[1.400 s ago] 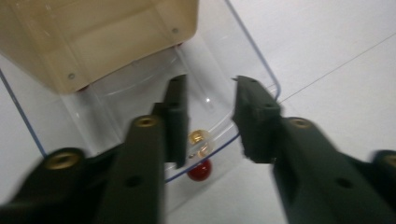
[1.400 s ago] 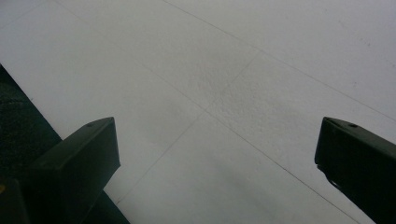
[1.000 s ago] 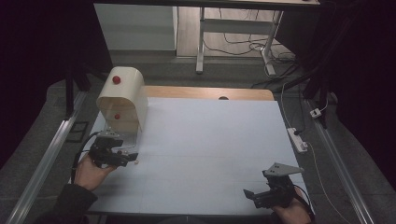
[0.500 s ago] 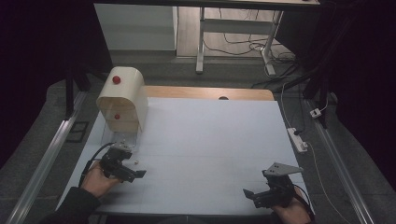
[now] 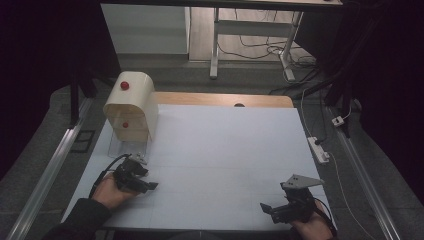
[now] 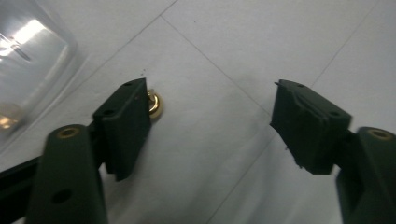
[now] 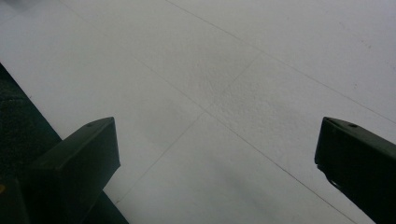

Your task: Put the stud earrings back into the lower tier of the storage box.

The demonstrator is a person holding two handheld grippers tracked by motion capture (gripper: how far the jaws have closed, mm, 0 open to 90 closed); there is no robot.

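My left gripper [image 5: 150,185] hovers low over the white table [image 5: 225,150] at the front left, pointing right. In the left gripper view its jaws [image 6: 210,93] stand apart and have just been closing. A small gold-coloured round piece [image 6: 155,105] lies on the table just inside the left jaw's tip; the pads do not press on it. Near the front right edge, my right gripper [image 5: 265,207] rests in the person's hand. Its jaws [image 7: 217,126] are wide apart with bare table between them.
A cream dome-shaped box [image 5: 131,107] with two red knobs stands at the back left. A clear plastic plate [image 5: 120,147] lies in front of it, with a blurred clear edge [image 6: 28,56] close to the left jaw. A power strip [image 5: 318,149] lies off the table's right side.
The left hand has pulled away from the clear plate toward the table's front and sunk closer to the surface. The right hand has kept still.
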